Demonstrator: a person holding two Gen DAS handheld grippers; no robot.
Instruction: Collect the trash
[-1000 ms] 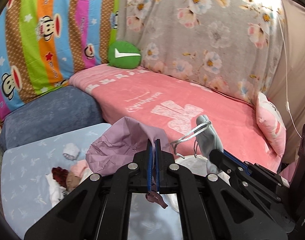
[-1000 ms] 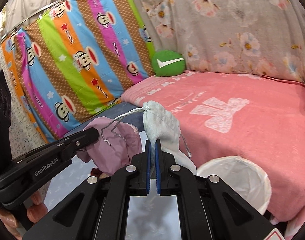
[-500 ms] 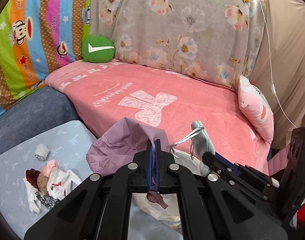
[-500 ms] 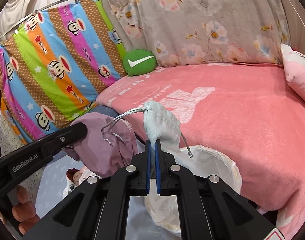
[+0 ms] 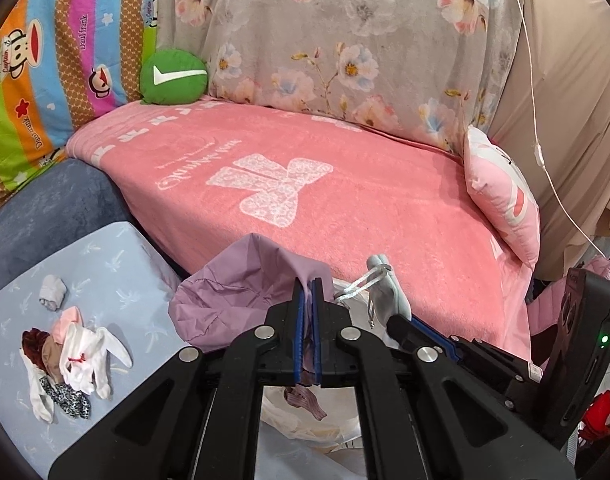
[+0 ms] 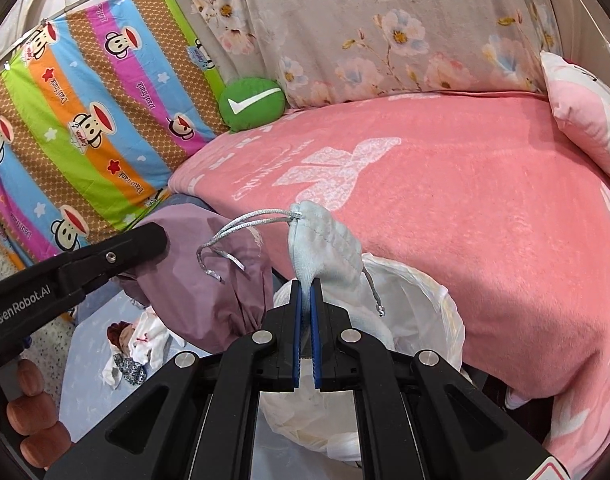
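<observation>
Left gripper [image 5: 305, 280] pinched on a purple cloth bag [image 5: 241, 280], jaws pressed together on the fabric, a scrap of it hanging out behind the pads; right gripper [image 6: 305, 280] likewise clamped on a pale blue drawstring pouch [image 6: 325, 240], grey cord dangling loose. Both items held aloft, just above and beside the white-lined bin [image 6: 417, 292]; neither yet dropped in. Bin interior mostly hidden; contents cannot be told. Further left, on the light blue sheet [image 5: 113, 272]: a heap of small cloth scraps [image 5: 69, 356] and one grey wad [image 5: 53, 292], uncollected. Beyond, pink blanket [image 5: 345, 184] bare of litter. Judged partway through: two pieces in hand at the point of release, the heap and wad outstanding.
</observation>
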